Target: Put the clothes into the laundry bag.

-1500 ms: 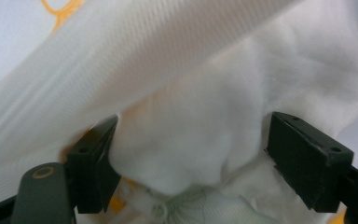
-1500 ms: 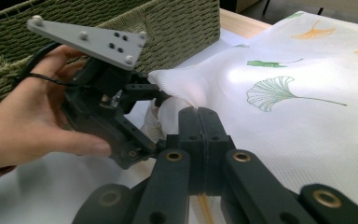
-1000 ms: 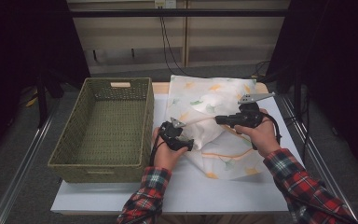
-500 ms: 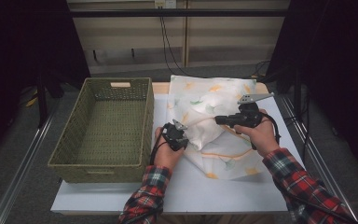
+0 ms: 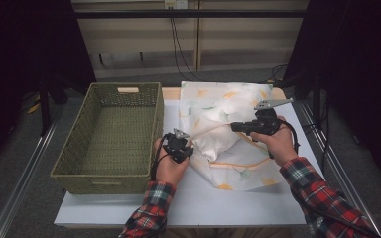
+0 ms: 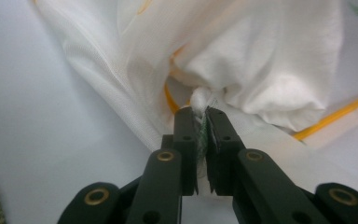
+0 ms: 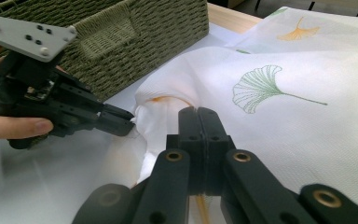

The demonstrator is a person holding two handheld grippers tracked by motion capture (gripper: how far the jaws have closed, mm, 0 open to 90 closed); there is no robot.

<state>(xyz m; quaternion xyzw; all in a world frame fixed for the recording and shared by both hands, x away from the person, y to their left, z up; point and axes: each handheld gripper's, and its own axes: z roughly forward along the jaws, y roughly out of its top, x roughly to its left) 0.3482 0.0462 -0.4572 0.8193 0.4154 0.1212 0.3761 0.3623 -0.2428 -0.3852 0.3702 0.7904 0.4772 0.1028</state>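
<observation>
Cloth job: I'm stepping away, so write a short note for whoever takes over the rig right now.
Left gripper: fingers have just closed on a bunched fold of the cloth.
Right gripper: fingers shut, pressed against the cloth; whether it pinches fabric I cannot tell.
Cloth: partly gathered on the table, right of the basket.
Done: left grip taken.
Left: probably folding, then into the basket.

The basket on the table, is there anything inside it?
No, the woven basket shows a bare bottom, and the cloth lies beside it on the table.
</observation>
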